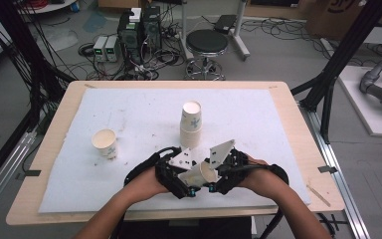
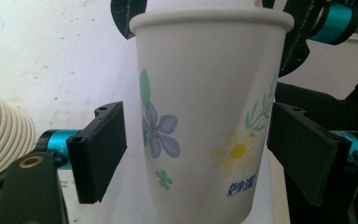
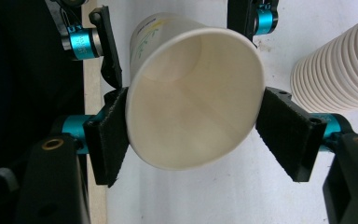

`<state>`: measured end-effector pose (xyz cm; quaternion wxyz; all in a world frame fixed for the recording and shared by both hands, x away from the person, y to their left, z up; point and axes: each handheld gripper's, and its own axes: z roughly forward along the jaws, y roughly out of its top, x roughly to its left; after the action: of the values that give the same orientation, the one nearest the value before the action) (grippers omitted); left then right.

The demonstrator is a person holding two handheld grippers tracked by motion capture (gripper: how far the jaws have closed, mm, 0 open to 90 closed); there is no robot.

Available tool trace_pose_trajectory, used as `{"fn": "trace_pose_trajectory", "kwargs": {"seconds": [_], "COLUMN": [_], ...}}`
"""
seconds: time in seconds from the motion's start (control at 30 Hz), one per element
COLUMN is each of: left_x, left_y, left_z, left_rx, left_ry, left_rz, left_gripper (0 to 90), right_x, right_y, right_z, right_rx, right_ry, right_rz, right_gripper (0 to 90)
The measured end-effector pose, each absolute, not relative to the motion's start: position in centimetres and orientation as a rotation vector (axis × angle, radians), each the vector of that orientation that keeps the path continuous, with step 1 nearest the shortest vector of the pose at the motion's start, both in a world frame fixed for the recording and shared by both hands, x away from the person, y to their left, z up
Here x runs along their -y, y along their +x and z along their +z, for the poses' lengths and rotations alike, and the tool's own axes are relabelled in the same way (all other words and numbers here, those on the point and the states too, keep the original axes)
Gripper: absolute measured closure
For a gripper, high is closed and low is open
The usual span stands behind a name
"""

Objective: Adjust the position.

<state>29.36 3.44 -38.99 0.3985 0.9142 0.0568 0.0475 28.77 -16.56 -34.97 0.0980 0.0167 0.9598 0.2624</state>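
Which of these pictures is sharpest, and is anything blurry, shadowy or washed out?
Left gripper view: crisp on the flowered cup, its petals and blue print sharp; the stack of cups at the edge is soft. Right gripper view: the cup's inside is evenly lit with gentle shading, and the left side is dark. High view: softer and grainier, with the white mat bright but not glaring.

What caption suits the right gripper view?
Right gripper fingers clamp a paper cup at its rim, beside a cup stack.
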Motion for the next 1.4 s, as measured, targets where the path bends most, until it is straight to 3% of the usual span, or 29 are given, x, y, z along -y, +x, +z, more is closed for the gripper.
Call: {"fn": "trace_pose_trajectory", "kwargs": {"seconds": [0.27, 0.43, 0.83, 1.4], "left_x": [-3.1, -3.0, -3.7, -6.4], "left_y": [29.4, 29.3, 29.4, 29.5], "left_z": [-39.1, -39.2, -39.5, -41.2], "left_rx": [-0.137, -0.107, -0.154, -0.319], "left_ry": [2.333, 2.335, 2.28, 2.092], "left_rz": [0.098, 0.077, 0.067, 0.063], "left_gripper": [25.2, 33.3, 33.1, 31.7], "right_x": [16.3, 16.3, 17.8, 23.3], "right_y": [28.6, 28.5, 29.0, 29.4], "right_z": [-35.0, -35.0, -35.3, -36.4], "right_rx": [-2.849, -2.86, -2.823, -2.594], "right_ry": [0.031, 0.031, 0.158, 0.476], "right_rz": [0.746, 0.753, 1.039, 1.439], "right_gripper": [29.1, 29.1, 22.3, 22.2]}}
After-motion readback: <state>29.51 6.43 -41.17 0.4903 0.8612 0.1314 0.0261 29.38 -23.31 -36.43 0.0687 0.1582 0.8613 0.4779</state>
